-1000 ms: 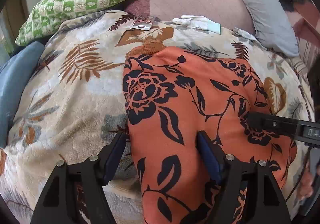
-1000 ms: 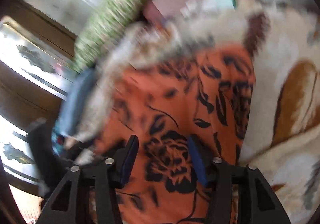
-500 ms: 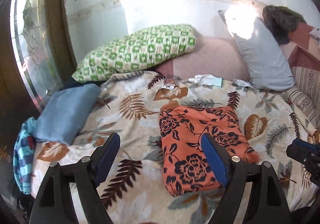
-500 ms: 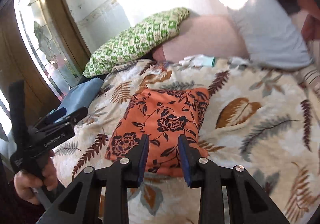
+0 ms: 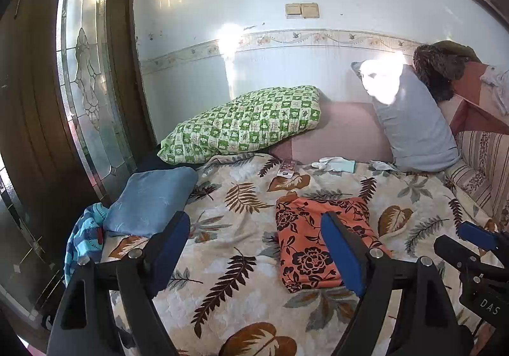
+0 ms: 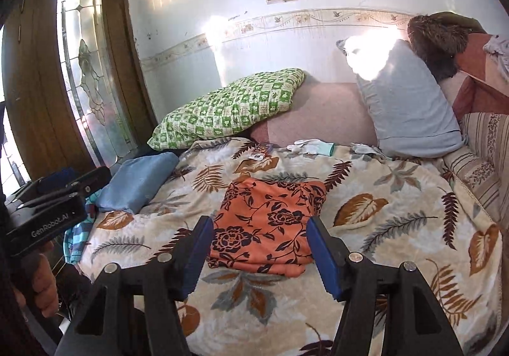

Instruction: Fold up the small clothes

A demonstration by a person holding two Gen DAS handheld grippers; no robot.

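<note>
Left wrist view first: the left gripper (image 5: 254,252) is seen held above the bed, its jaws spread wide with nothing between the blue pads (image 5: 342,256), having just been opening a little further. Beyond it, the orange floral garment (image 5: 305,241) is laid folded into a neat rectangle on the leaf-print blanket (image 5: 241,213), clear of both tools. At the right edge of this view part of the right gripper (image 5: 474,248) is caught, black with a blue pad.

Over to the right wrist view, and the right gripper (image 6: 257,254) is likewise shown parted and empty, its jaws having just been opening; the folded garment (image 6: 270,222) is framed between the fingers but lies well below them, untouched. The left tool's black body (image 6: 47,216) is seen at the left edge, gripped by a hand (image 6: 41,283).

Behind the garment, a green checked pillow (image 6: 229,108) and a grey pillow (image 6: 404,101) are propped against the wall. A folded blue cloth (image 6: 140,181) is set at the blanket's left side, a striped turquoise item (image 6: 76,238) is draped beside it, and a white glove (image 6: 311,146) is left near the pillows.
</note>
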